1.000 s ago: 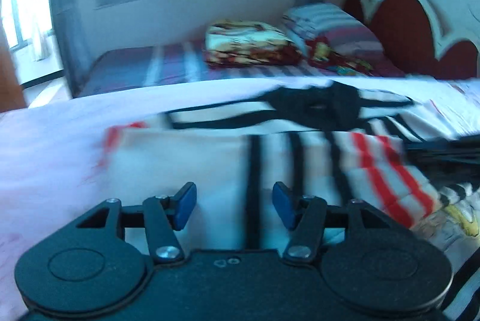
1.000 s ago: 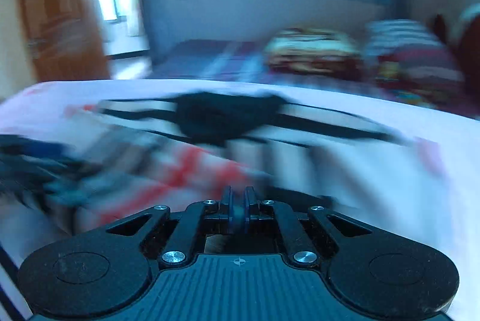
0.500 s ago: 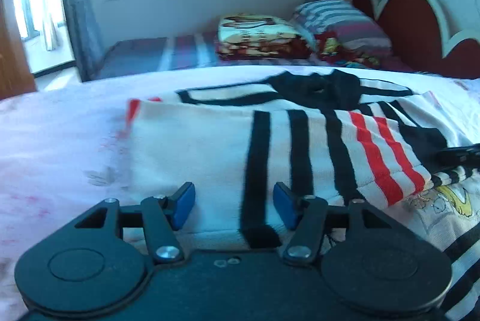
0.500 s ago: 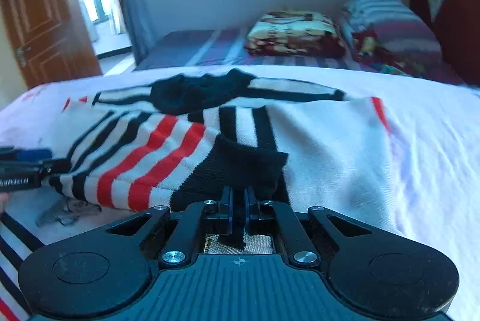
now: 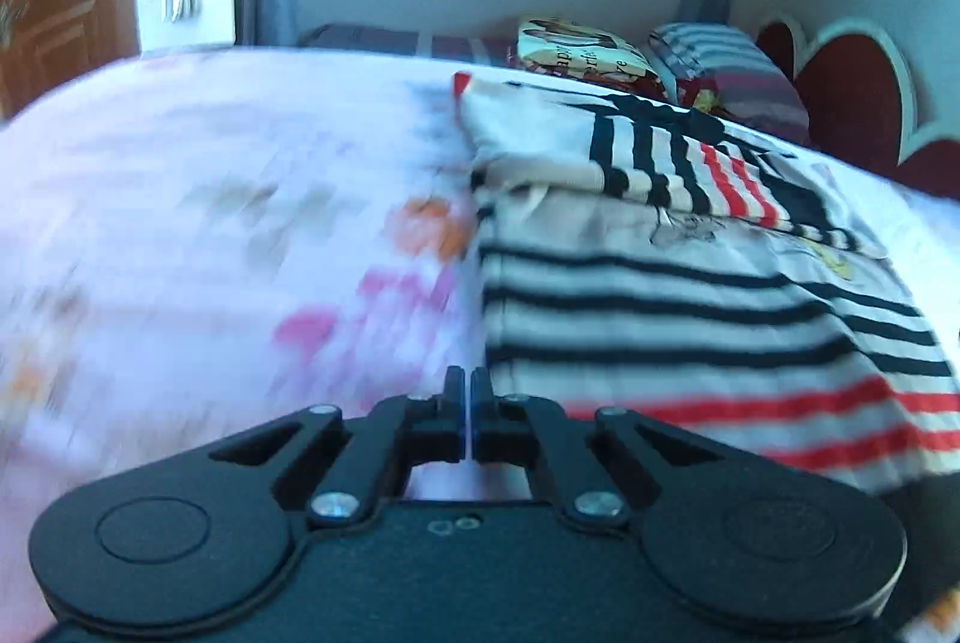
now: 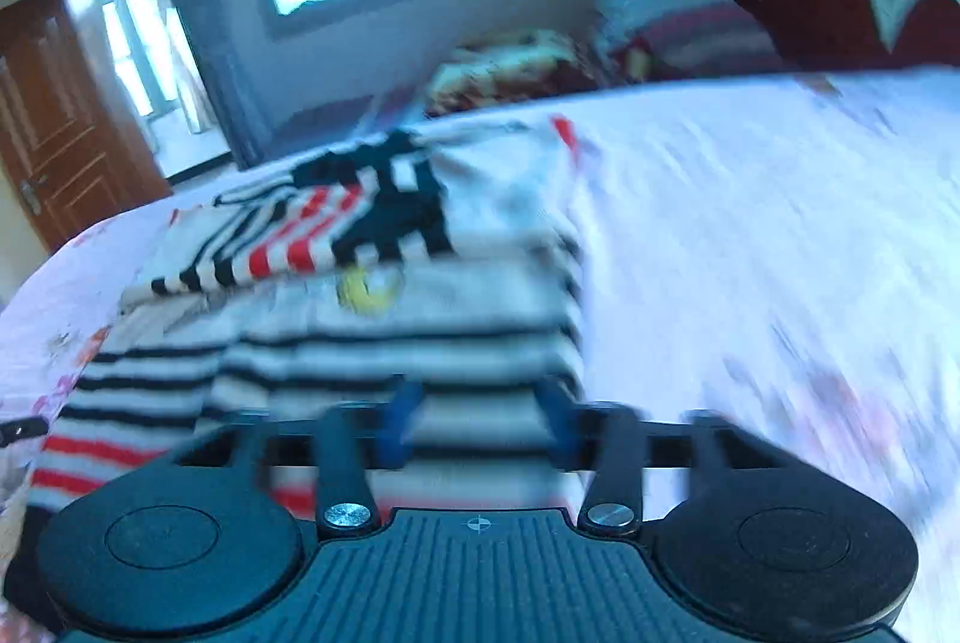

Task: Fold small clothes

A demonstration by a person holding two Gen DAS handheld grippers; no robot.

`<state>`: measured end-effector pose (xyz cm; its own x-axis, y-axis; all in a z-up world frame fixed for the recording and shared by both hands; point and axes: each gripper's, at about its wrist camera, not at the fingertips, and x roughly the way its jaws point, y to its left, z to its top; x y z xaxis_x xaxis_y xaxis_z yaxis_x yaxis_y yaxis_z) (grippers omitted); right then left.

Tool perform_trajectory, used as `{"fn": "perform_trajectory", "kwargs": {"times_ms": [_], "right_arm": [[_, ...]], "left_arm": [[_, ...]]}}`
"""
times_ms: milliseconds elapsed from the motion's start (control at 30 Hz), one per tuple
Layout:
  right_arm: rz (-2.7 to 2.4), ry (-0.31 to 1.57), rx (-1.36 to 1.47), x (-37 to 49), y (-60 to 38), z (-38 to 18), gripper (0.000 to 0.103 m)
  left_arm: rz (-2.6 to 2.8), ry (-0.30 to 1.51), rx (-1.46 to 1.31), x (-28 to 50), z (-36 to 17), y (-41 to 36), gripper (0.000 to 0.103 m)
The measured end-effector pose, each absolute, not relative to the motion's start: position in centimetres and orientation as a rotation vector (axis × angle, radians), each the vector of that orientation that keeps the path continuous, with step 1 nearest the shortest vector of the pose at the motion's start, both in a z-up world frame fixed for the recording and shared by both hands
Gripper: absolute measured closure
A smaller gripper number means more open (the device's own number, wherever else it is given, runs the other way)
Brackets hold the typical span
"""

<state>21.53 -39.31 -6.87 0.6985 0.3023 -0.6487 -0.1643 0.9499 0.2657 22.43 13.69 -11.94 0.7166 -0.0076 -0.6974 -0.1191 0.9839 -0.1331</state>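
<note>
A white sweater with black and red stripes (image 5: 690, 295) lies on the bed, its sleeves folded across the chest. It also shows in the right wrist view (image 6: 372, 295). My left gripper (image 5: 466, 391) is shut with nothing visible between its pads, at the sweater's lower left edge over the floral sheet. My right gripper (image 6: 480, 418) is open, its blue pads low over the sweater's striped hem near its right edge. Both views are blurred by motion.
The sweater rests on a pale floral bedsheet (image 5: 210, 235). Beyond lies another bed with a folded patterned blanket (image 5: 585, 51) and a striped pillow (image 5: 720, 66). A red headboard (image 5: 852, 102) stands at the right. A wooden door (image 6: 54, 120) is at the left.
My left gripper went from open to shut and pulled back to the sweater's lower left edge. My right gripper let go of the sleeve, opened and drew back to the hem.
</note>
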Motion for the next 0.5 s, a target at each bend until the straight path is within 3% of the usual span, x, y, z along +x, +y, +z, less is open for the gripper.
{"fn": "perform_trajectory", "kwargs": {"times_ms": [33,67,133,200,367,500], "right_arm": [[0.260,0.766,0.232,20.2,-40.1,-6.7,0.069],[0.261,0.774,0.278,18.9,-41.0,-6.6,0.069],[0.263,0.793,0.347,16.6,-42.0,-6.6,0.069],[0.269,0.815,0.413,14.5,-43.1,-6.7,0.069],[0.275,0.886,0.517,11.4,-43.7,-7.9,0.069],[0.296,0.962,0.621,10.1,-43.8,-9.6,0.068]], "left_arm": [[0.055,0.779,-0.209,21.3,-11.7,14.0,0.087],[0.040,0.791,-0.248,20.3,-11.6,14.3,0.060],[0.005,0.790,-0.300,18.4,-11.3,14.5,0.038],[-0.054,0.807,-0.339,16.6,-11.4,14.3,0.039],[-0.165,0.894,-0.501,14.7,-13.4,13.3,0.055],[-0.201,0.902,-0.593,14.2,-14.6,12.8,0.055]]}}
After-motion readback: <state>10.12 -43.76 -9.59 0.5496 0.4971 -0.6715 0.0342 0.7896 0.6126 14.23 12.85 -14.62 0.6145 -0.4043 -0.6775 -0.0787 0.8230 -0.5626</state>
